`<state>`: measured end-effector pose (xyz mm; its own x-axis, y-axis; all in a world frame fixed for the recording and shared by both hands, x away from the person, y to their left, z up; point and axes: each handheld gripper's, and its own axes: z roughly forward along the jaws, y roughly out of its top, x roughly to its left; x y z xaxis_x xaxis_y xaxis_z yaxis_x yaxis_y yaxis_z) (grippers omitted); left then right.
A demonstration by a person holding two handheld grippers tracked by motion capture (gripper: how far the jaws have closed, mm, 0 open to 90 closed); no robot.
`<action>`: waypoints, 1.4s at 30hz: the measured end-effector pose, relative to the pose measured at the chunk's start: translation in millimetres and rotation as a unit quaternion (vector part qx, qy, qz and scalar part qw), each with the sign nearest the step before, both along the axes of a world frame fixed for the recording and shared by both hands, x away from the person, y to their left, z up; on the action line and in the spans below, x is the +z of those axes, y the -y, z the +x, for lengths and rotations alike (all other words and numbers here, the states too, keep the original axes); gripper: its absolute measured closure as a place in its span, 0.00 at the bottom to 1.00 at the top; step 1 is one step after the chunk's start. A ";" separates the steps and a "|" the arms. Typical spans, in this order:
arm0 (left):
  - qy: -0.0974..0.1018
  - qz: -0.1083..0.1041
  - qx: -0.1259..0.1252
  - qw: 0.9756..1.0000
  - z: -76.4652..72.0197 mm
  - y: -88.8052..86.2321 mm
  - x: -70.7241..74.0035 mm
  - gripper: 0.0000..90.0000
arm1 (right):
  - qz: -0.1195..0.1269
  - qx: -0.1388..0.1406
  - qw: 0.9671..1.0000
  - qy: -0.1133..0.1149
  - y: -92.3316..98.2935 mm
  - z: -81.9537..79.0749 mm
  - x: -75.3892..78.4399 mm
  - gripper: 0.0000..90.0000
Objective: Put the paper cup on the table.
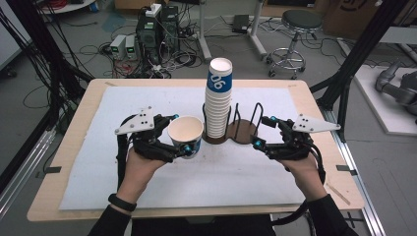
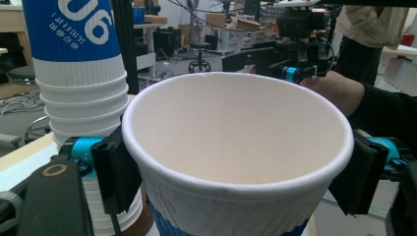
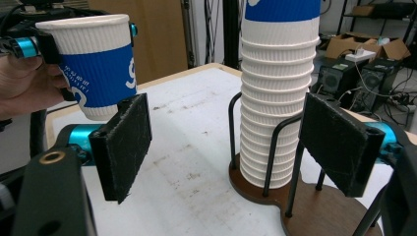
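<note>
A white and blue paper cup (image 1: 185,135) stands upright above the white mat, and my left gripper (image 1: 182,133) is shut on it just below the rim. In the left gripper view both black pads (image 2: 115,167) press the sides of the cup (image 2: 236,142). A tall stack of the same cups (image 1: 219,98) sits in the left slot of a dark wooden holder (image 1: 246,132) with wire loops. My right gripper (image 1: 259,131) is open just right of the holder, with nothing between its pads (image 3: 125,147). From there I see the stack (image 3: 275,98) ahead and the held cup (image 3: 96,64) at upper left.
The white mat (image 1: 147,103) covers most of the wooden table (image 1: 74,147). The holder's right slot (image 3: 319,216) holds no cups. Beyond the far edge are computer boxes (image 1: 152,29), cables and a stool (image 1: 295,24). Black frame posts (image 1: 354,59) stand at both sides.
</note>
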<state>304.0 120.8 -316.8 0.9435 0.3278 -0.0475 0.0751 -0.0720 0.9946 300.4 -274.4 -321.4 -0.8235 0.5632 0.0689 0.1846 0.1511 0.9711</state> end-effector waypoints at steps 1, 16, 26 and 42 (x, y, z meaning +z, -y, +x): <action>-0.001 0.000 0.000 1.000 -0.8 0.7 -0.3 0.23 | 0.000 0.002 1.000 0.001 -0.1 -0.1 0.2 0.23; -0.003 0.009 0.021 1.000 -6.0 -7.1 3.7 0.23 | -0.019 0.006 1.000 0.000 -2.6 6.4 -1.2 0.23; -0.003 0.020 0.051 0.998 -2.0 -17.8 3.9 0.23 | -0.018 -0.011 1.000 0.003 4.7 7.1 -1.2 0.23; 0.002 0.018 0.122 0.992 6.9 -52.9 5.7 0.23 | -0.014 -0.023 1.000 -0.002 10.1 9.2 -1.2 0.23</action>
<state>310.9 173.7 -311.1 0.8361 0.5480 -0.0274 0.0903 -0.0882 0.9920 309.6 -284.4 -322.6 -0.7958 0.6030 0.0556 0.1953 0.1687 0.9661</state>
